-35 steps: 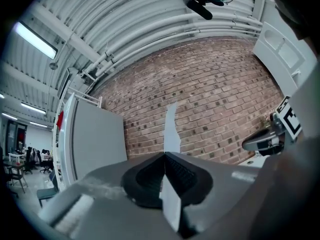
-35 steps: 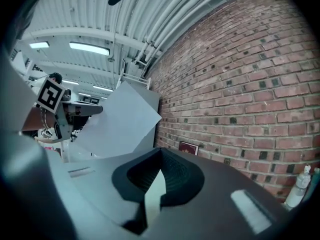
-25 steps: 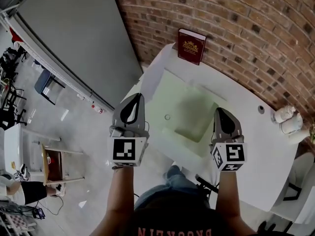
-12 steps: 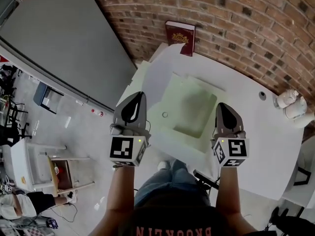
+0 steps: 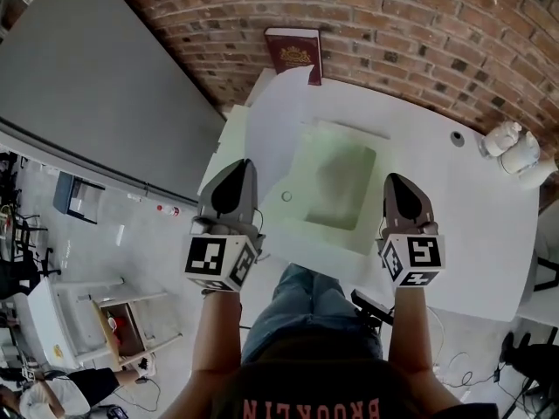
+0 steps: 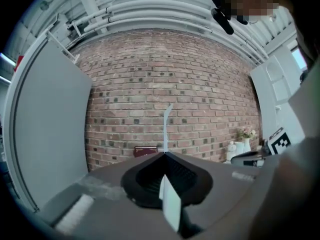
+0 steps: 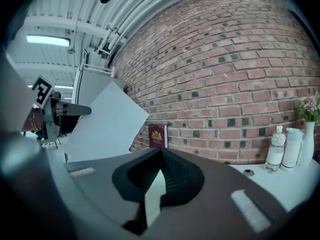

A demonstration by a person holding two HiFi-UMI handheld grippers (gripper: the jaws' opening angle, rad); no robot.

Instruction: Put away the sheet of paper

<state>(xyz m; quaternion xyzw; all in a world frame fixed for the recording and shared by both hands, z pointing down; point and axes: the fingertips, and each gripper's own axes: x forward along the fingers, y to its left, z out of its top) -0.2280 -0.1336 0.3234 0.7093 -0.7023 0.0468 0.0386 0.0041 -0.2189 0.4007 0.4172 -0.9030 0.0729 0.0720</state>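
A white sheet of paper (image 5: 275,138) stands upright in my left gripper (image 5: 234,171), which is shut on its lower edge. In the left gripper view the sheet (image 6: 166,124) shows edge-on, rising past the jaw tips (image 6: 165,154). The right gripper view shows its flat face (image 7: 105,124) off to the left. My right gripper (image 5: 400,186) hovers level with the left one over the white table (image 5: 472,234), jaws closed (image 7: 161,150). A pale strip sits between its jaws; I cannot tell what it is. A pale green shallow tray (image 5: 336,182) lies on the table between the grippers.
A dark red book (image 5: 294,51) leans against the brick wall at the table's back. Two white bottles (image 5: 511,147) and a vase of flowers (image 7: 310,129) stand at the back right. A cable hole (image 5: 458,138) is near them. A grey panel (image 5: 96,85) flanks the left.
The table, tray and book have shifted left and up in the head view as the view turned. Both grippers keep the same pose, and the sheet stays in the left one.
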